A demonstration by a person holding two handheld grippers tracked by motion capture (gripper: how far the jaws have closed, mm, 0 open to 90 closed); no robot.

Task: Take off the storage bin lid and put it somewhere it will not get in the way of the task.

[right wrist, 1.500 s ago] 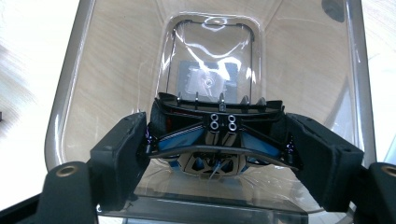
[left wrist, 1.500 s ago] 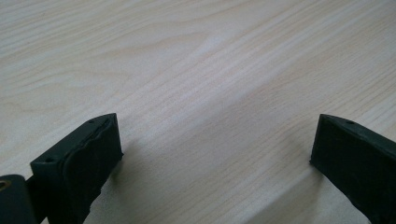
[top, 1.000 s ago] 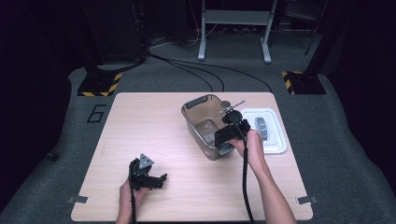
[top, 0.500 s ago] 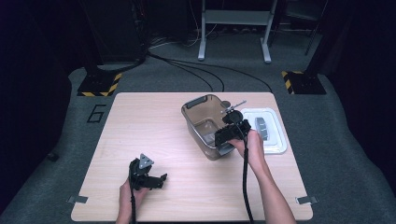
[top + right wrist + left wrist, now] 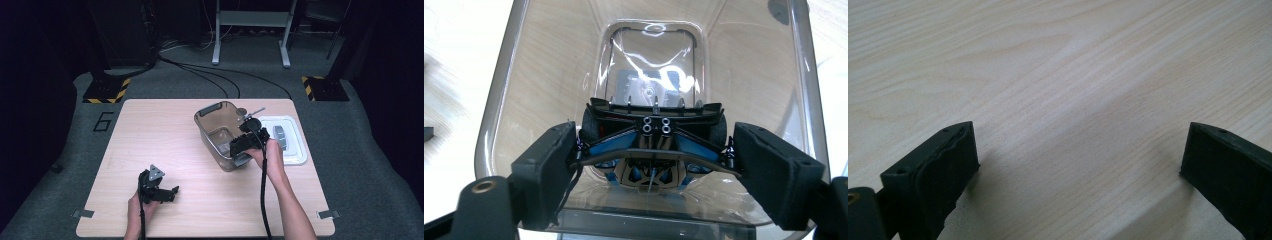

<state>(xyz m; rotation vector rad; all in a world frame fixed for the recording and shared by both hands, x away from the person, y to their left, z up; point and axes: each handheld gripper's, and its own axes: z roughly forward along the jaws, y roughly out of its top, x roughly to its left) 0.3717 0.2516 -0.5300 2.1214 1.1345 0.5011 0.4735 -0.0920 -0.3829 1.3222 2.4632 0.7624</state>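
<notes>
Hard to see: in the high view the toy car (image 5: 248,141) is small and dark, and the right gripper (image 5: 245,145) covers most of it. A thin silver stick pokes up behind it; what it is cannot be told.
Toy car: a black and blue toy car (image 5: 651,145) is over the open top of the clear tub (image 5: 504,100), near the tub's front edge.
Clear tub: it stands on the desk (image 5: 150,135), toward the right side. Its floor is bare.
White lid: a flat white lid (image 5: 295,145) lies just beside the tub, on its right.
Desk: light wood. The number 6 is marked on the grey floor (image 5: 60,145) to its left.
Room: dark, with cables and yellow-and-black striped blocks on the floor behind the desk.
Right gripper fingers: the fingers (image 5: 546,170) are pressed on both sides of the toy car and hold it.
Left gripper: the left gripper (image 5: 167,192) lies low over the desk near the front edge. Its fingers (image 5: 935,167) are wide apart, with bare wood between them.
</notes>
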